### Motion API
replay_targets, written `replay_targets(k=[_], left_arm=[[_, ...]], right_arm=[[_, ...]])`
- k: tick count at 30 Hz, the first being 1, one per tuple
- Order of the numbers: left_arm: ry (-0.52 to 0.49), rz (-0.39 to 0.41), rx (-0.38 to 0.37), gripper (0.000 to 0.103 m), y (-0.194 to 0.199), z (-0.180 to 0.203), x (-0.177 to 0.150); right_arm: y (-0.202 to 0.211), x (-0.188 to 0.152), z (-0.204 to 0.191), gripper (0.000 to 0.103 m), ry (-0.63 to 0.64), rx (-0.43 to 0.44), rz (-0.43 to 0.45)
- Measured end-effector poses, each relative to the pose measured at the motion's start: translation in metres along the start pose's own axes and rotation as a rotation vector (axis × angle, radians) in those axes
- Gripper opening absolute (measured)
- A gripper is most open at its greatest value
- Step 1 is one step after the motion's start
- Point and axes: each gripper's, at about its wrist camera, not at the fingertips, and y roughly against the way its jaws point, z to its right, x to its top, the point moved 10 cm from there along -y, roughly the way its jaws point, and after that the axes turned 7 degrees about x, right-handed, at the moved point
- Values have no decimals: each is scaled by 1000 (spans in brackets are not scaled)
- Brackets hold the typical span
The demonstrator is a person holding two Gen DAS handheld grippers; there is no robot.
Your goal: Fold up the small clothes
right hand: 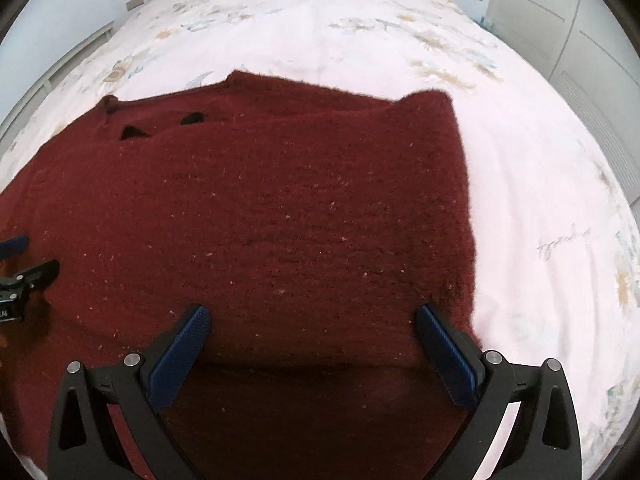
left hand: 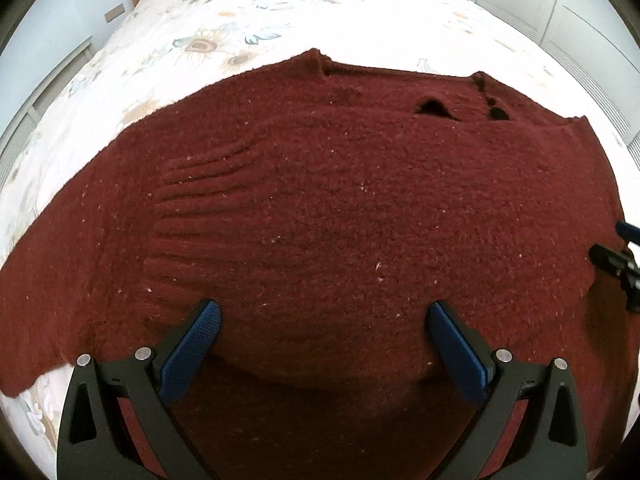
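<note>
Bedspread (right hand: 520,200) carries maroon sweater (right hand: 280,208), beneath both grippers' wide-open, empty jaws.

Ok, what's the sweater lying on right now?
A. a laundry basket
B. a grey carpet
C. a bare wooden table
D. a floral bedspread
D: the dark red sweater is spread flat on a white bedspread with a faded flower print, seen around it in both wrist views.
</note>
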Motion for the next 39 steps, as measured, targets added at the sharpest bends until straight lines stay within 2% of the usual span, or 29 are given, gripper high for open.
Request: replay_targets(k=[9,15,23,28,34,39], left_arm=[[16,4,31,102,-8,13,7],[62,-8,-4,102,12,12,13],[165,101,8,102,73,-38,39],[231,121,3,102,106,-78,34],[306,98,67,102,120,-132,4],[438,40,104,102,123,-190,-33]], right_arm=[[-8,7,-5,103,-14,-8,-17],[26,18,-12,103,14,-28,42],[98,35,-32,103,49,-36,128],[125,32,-45,103,72,-33,163],[126,18,-62,103,92,-22,141],[120,5,-71,103,112,-24,106]])
